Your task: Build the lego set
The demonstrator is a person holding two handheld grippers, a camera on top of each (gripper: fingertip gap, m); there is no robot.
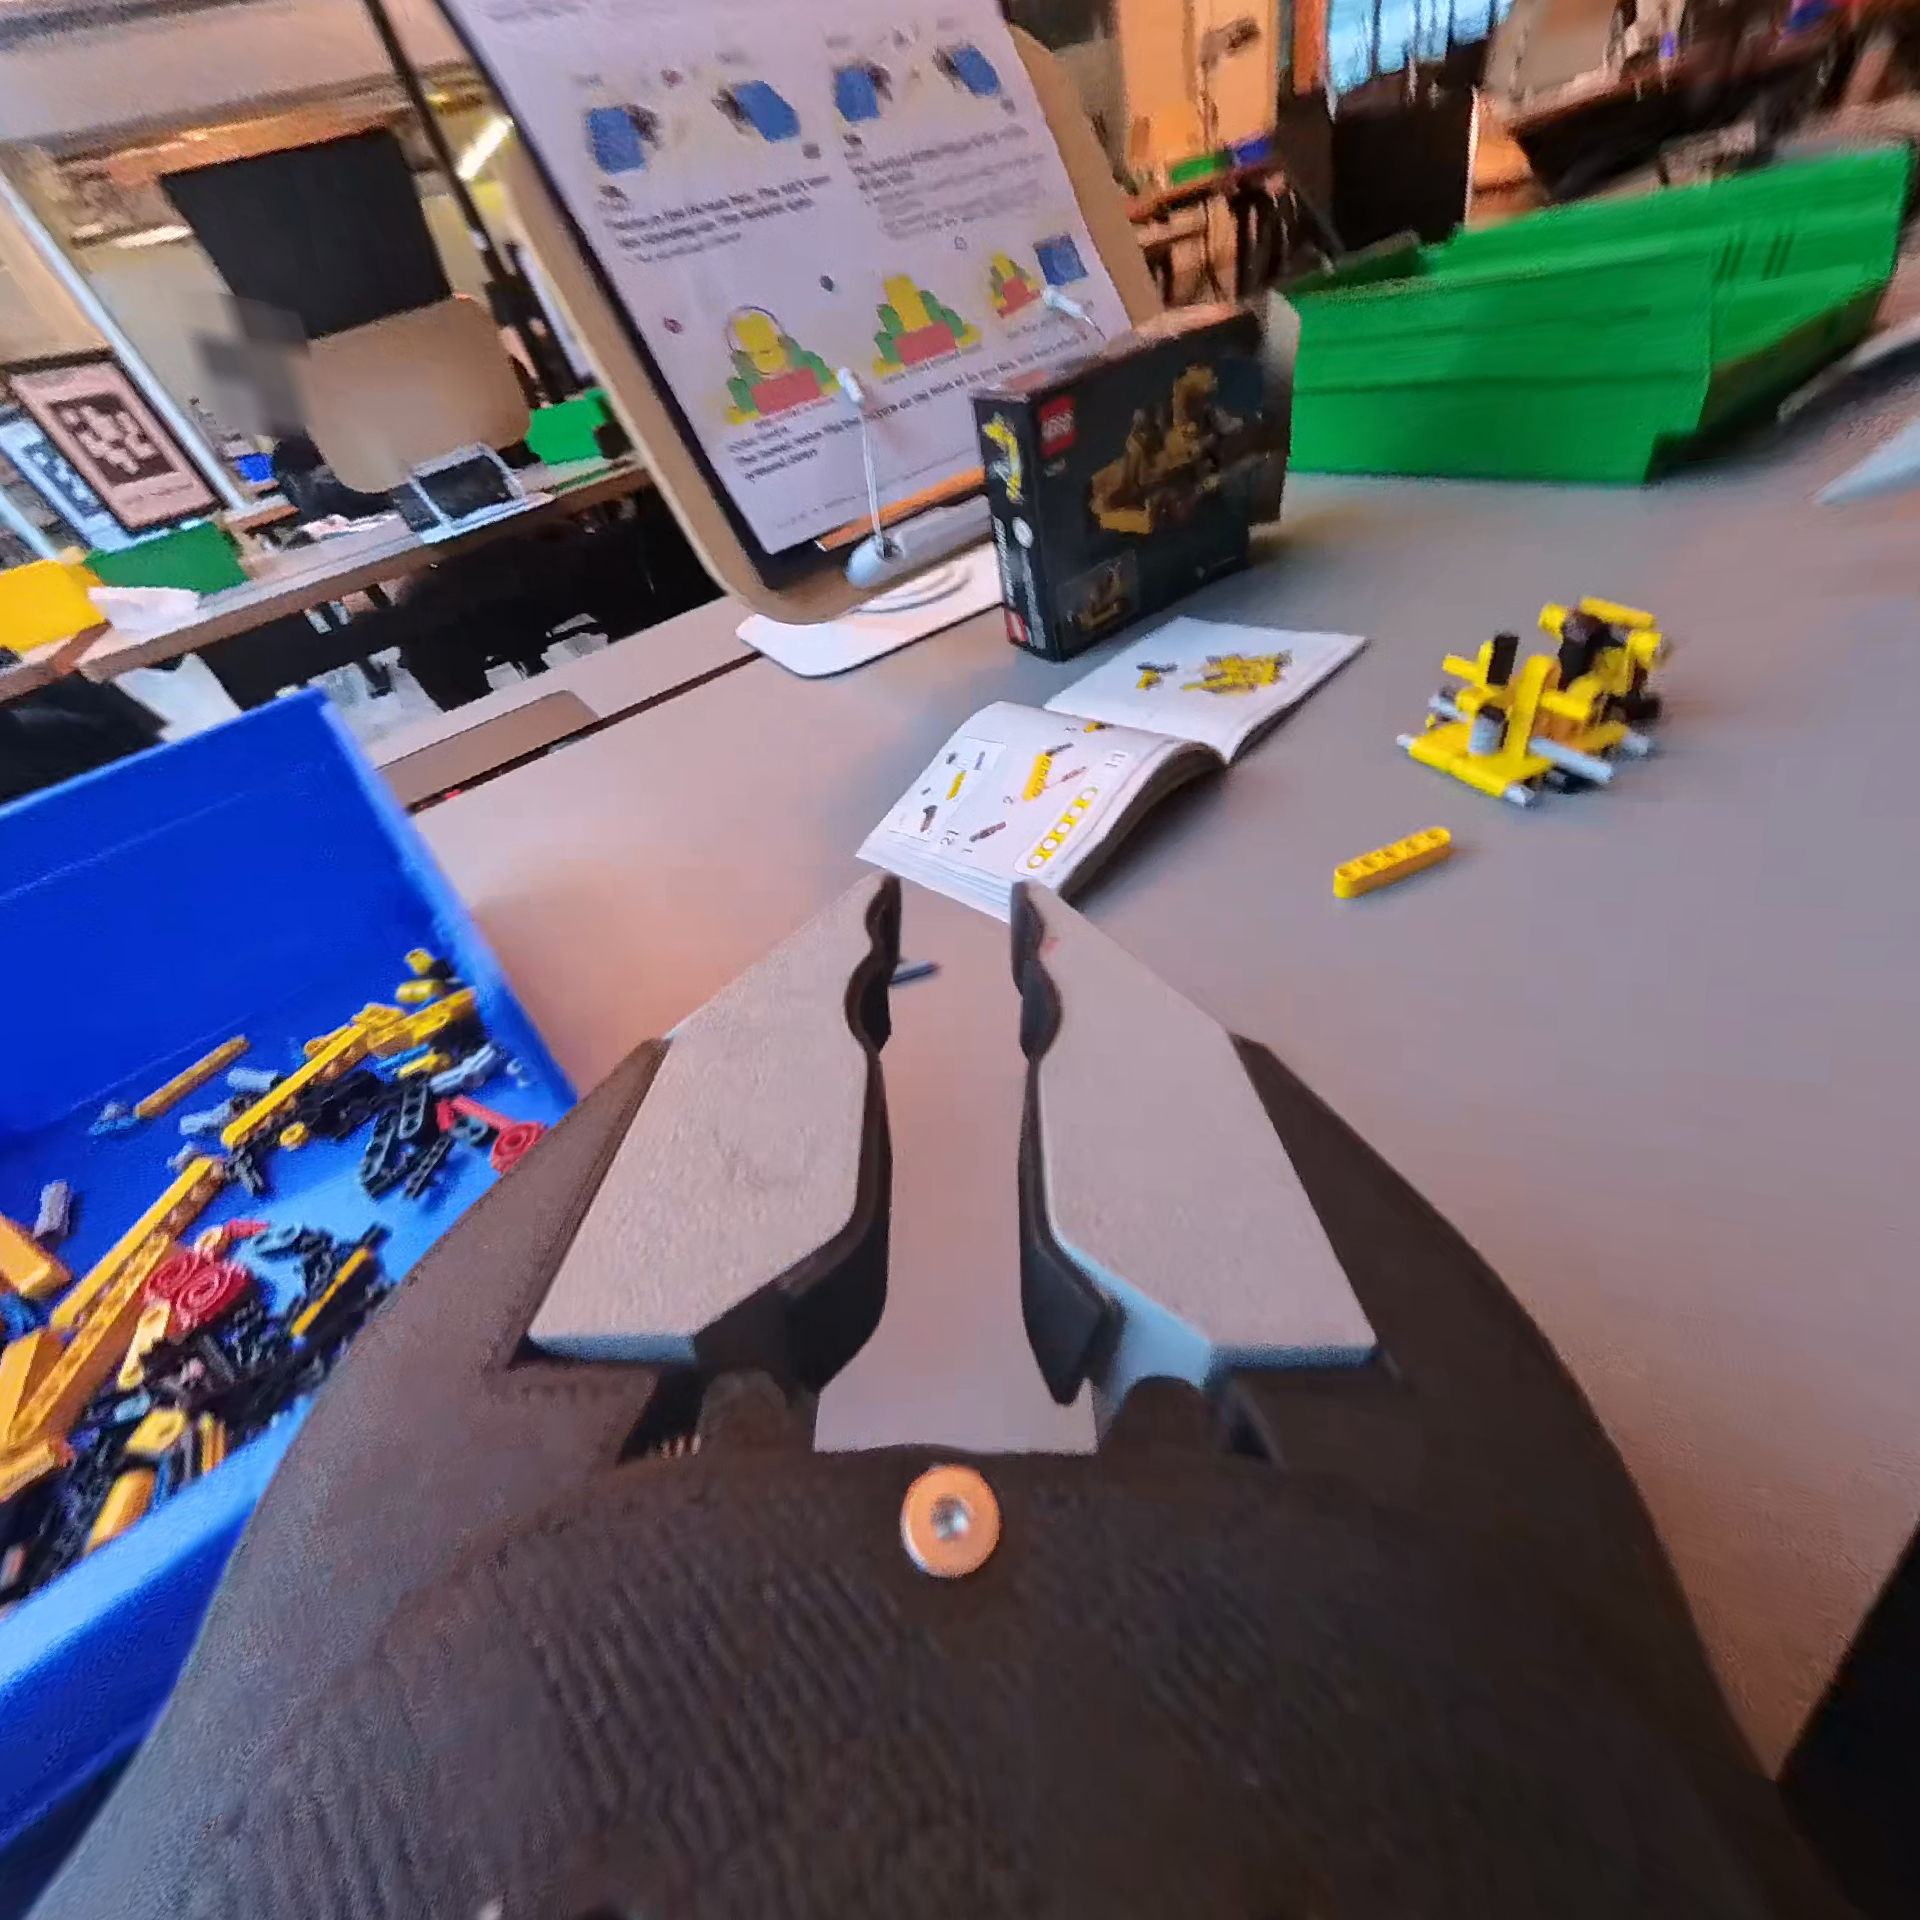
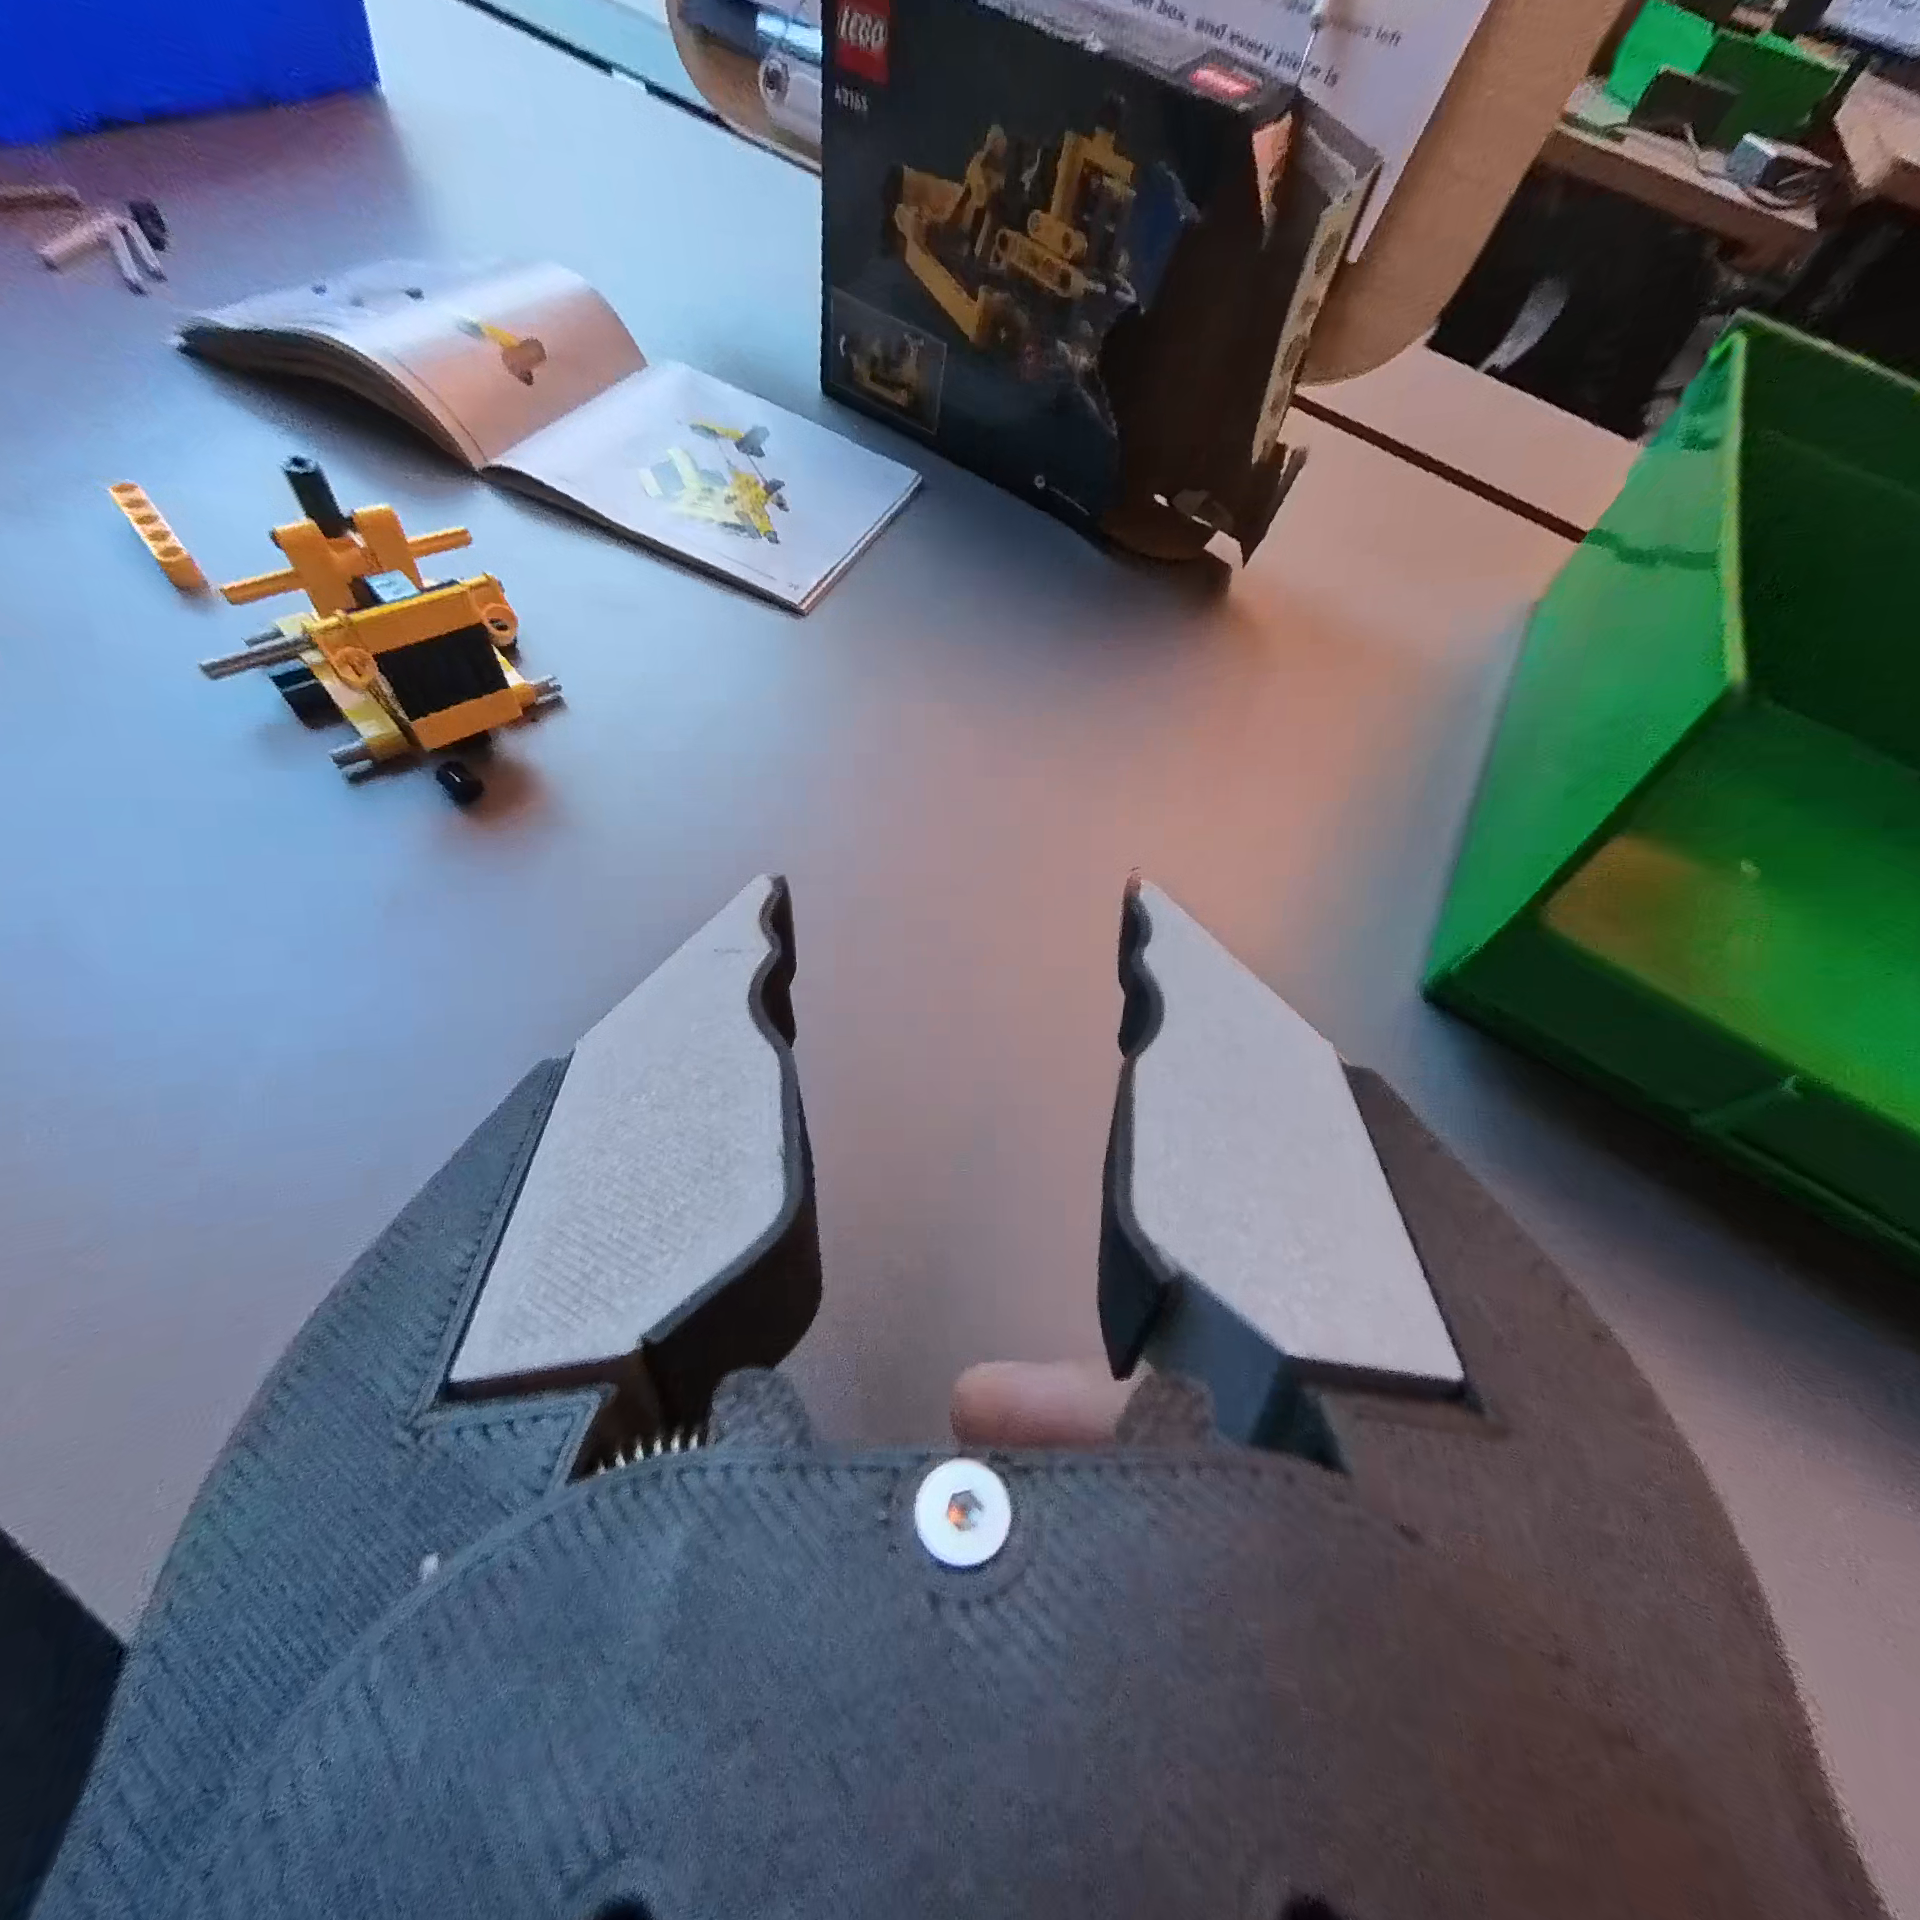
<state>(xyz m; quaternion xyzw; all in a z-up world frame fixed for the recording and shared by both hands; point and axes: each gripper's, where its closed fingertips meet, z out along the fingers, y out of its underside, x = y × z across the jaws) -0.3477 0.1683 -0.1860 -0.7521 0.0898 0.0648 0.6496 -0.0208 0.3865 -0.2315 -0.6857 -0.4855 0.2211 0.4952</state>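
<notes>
A partly built yellow and black lego model (image 1: 1538, 696) stands on the grey table (image 1: 1455, 1091), also in the right wrist view (image 2: 400, 649). A loose yellow beam (image 1: 1392, 860) lies near it (image 2: 156, 535). The open instruction booklet (image 1: 1101, 758) (image 2: 582, 416) lies beside the black set box (image 1: 1132, 488) (image 2: 1049, 260). My left gripper (image 1: 954, 899) hovers above the table just right of the blue bin (image 1: 208, 914), its jaws a narrow gap apart and empty. A small dark pin (image 1: 916, 971) shows between the fingers. My right gripper (image 2: 954, 894) is wide open and empty, right of the model.
The blue bin holds several loose yellow, black and red parts (image 1: 208, 1195). A green bin (image 2: 1714, 790) stands at the right (image 1: 1600, 332). A cardboard stand with an instruction sheet (image 1: 831, 260) stands behind the box. A few grey and black pins (image 2: 104, 234) lie far left. Across from one pair of fingers to the other is roughly 40 centimetres.
</notes>
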